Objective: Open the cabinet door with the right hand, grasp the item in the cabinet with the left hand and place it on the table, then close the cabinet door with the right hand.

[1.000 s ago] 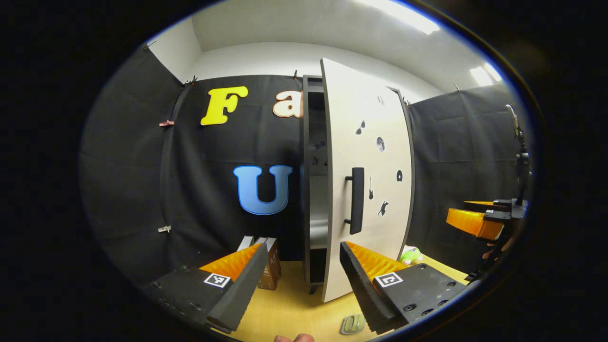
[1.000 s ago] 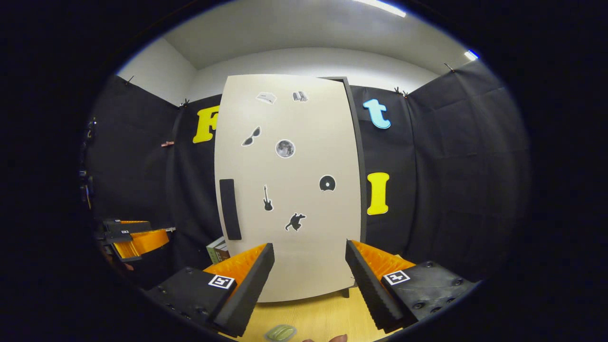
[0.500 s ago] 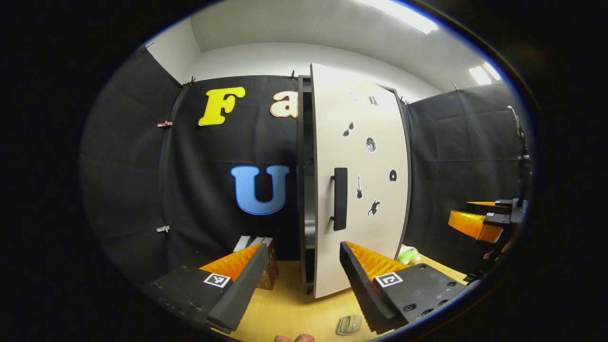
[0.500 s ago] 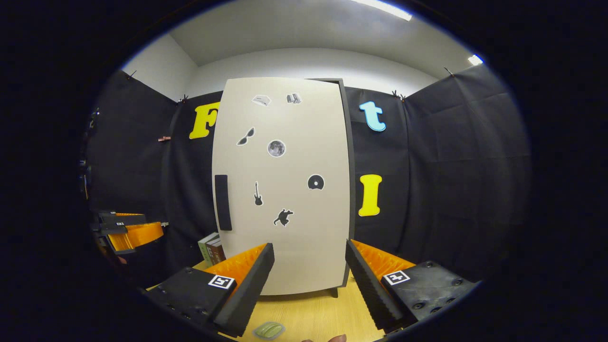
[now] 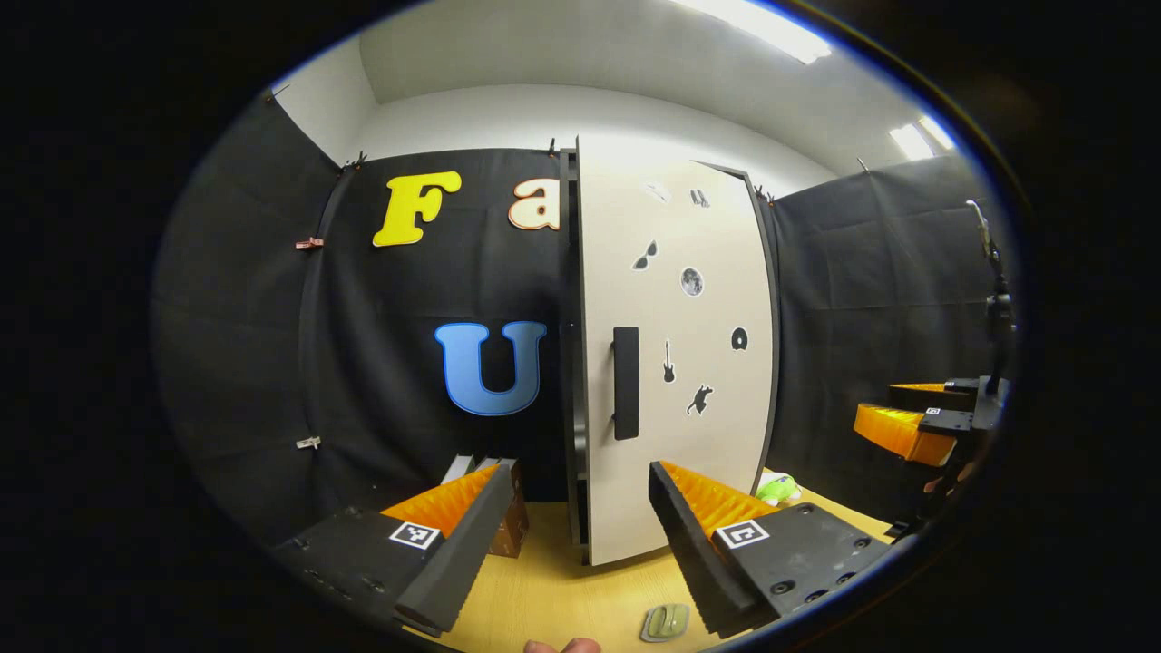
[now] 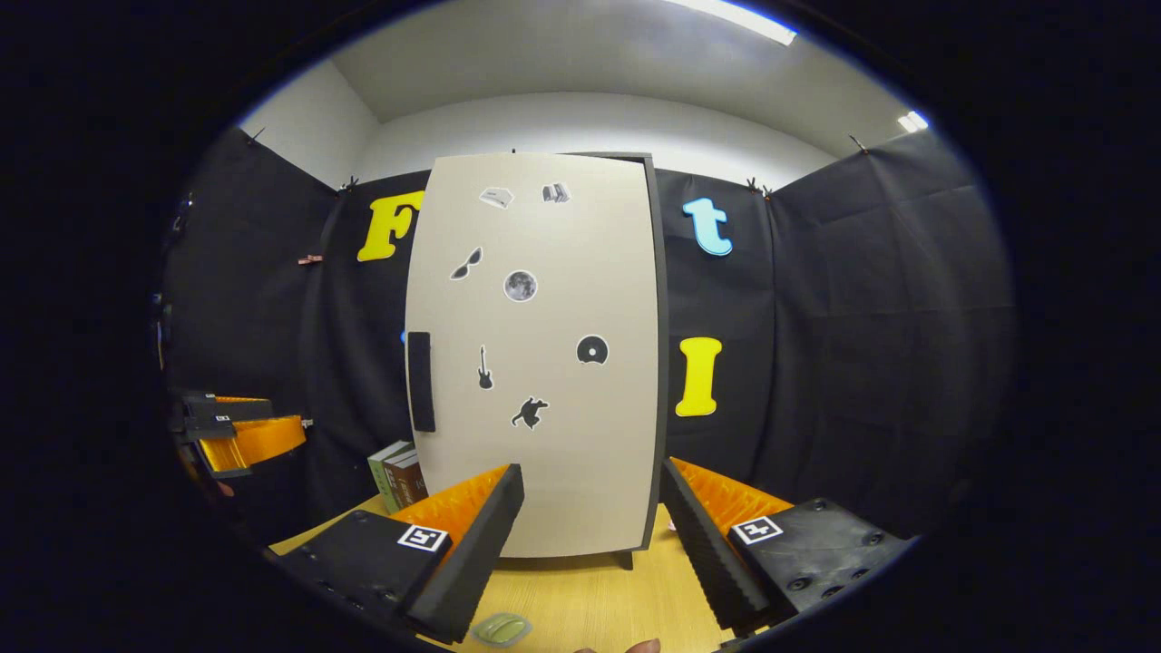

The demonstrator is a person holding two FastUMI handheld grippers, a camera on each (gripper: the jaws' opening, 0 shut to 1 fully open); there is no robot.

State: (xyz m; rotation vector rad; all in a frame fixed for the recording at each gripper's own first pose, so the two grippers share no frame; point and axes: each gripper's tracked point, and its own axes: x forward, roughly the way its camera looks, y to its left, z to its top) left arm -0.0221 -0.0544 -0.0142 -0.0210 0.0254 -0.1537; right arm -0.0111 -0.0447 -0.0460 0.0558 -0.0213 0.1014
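door: the cabinet door (image 6: 535, 354) stands all but shut, a thin dark gap left at its handle (image 5: 625, 383) edge in the left gripper view.
item: a small green item (image 5: 668, 622) lies on the worktop (image 6: 590, 599), at 6 o'clock between the jaws; likely the one taken out.
progress: by this look, only the last of the closing is left.
left gripper (image 5: 571, 535): jaws apart, empty.
right gripper (image 6: 594, 535): jaws apart, empty, clear of the door.

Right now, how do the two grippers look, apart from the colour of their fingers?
Each gripper, left and right, has two long wedge-shaped fingers with ribbed inner faces. They sit on black bolted blocks, each with a small square black-and-white marker.
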